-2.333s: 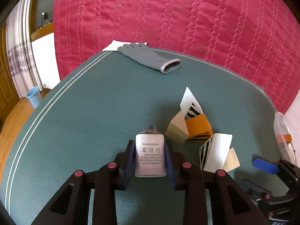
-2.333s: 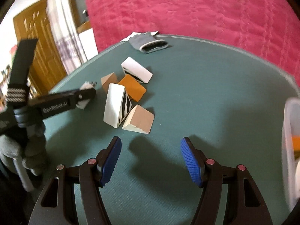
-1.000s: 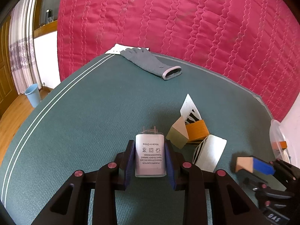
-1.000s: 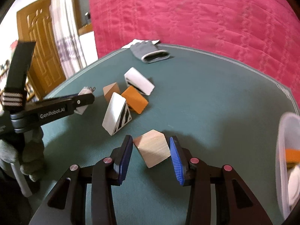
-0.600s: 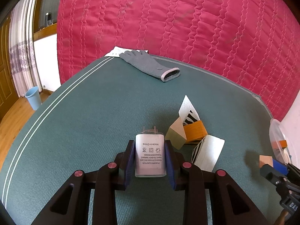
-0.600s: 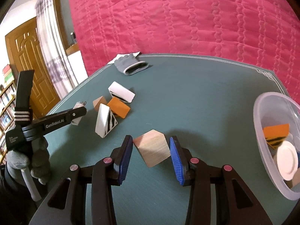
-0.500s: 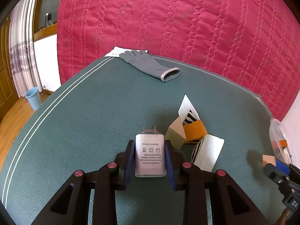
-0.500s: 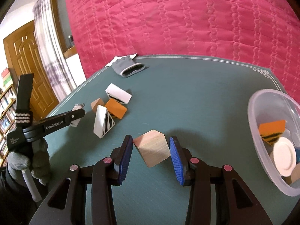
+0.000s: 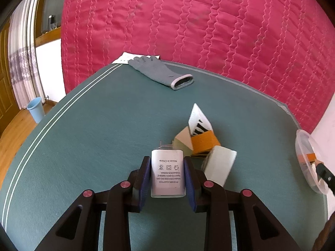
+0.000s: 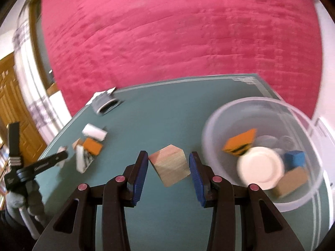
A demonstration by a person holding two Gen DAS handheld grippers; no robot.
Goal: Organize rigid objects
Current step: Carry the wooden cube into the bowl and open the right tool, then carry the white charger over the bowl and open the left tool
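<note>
On the green table | right gripper gripped wooden block beside clear bowl, already partly filled | left gripper clamped white adapter | four blocks remained.

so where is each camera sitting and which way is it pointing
Left wrist: on the left gripper, looking down along its fingers over the green table at the quilt; its pads clamp a white power adapter.
Right wrist: on the right gripper, facing the clear bowl; it clamps a wooden block, and a gloved hand shows at left.
Shared: the grey glove, the block pile and the bowl.
</note>
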